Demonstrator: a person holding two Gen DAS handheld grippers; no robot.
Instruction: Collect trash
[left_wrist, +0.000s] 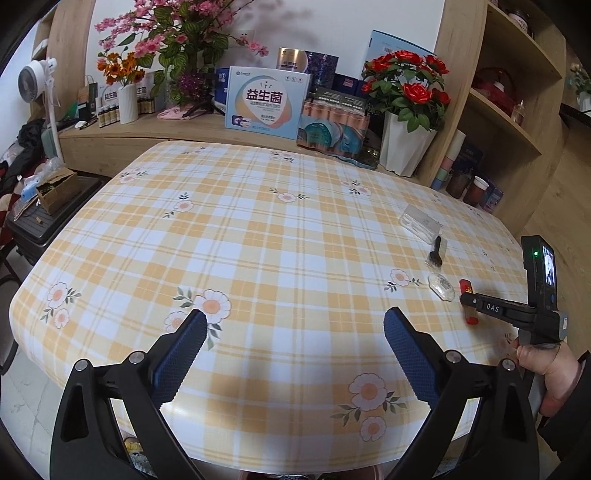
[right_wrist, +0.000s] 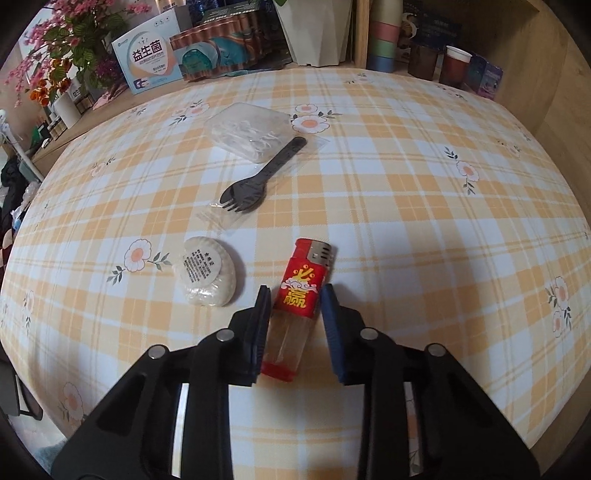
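Observation:
A red lighter (right_wrist: 295, 306) lies on the checked tablecloth (right_wrist: 406, 221), between the fingers of my right gripper (right_wrist: 295, 291). The jaws stand close on both sides of it with a small gap on the right. A round white wrapped soap (right_wrist: 207, 277) lies just left of it. A black plastic spork in a clear wrapper (right_wrist: 258, 177) and a clear plastic box (right_wrist: 251, 129) lie farther back. In the left wrist view my left gripper (left_wrist: 293, 325) is open and empty over the table's near edge. The lighter (left_wrist: 468, 302), soap (left_wrist: 441, 287), spork (left_wrist: 436, 253) and box (left_wrist: 421, 221) sit at the right.
A wooden shelf behind the table holds a blue and white product box (left_wrist: 264, 101), flower pots (left_wrist: 402, 147) and a white vase (left_wrist: 128, 103). Cups (right_wrist: 454, 66) stand at the back right. A fan (left_wrist: 40, 79) and a cardboard box (left_wrist: 57, 188) stand left of the table.

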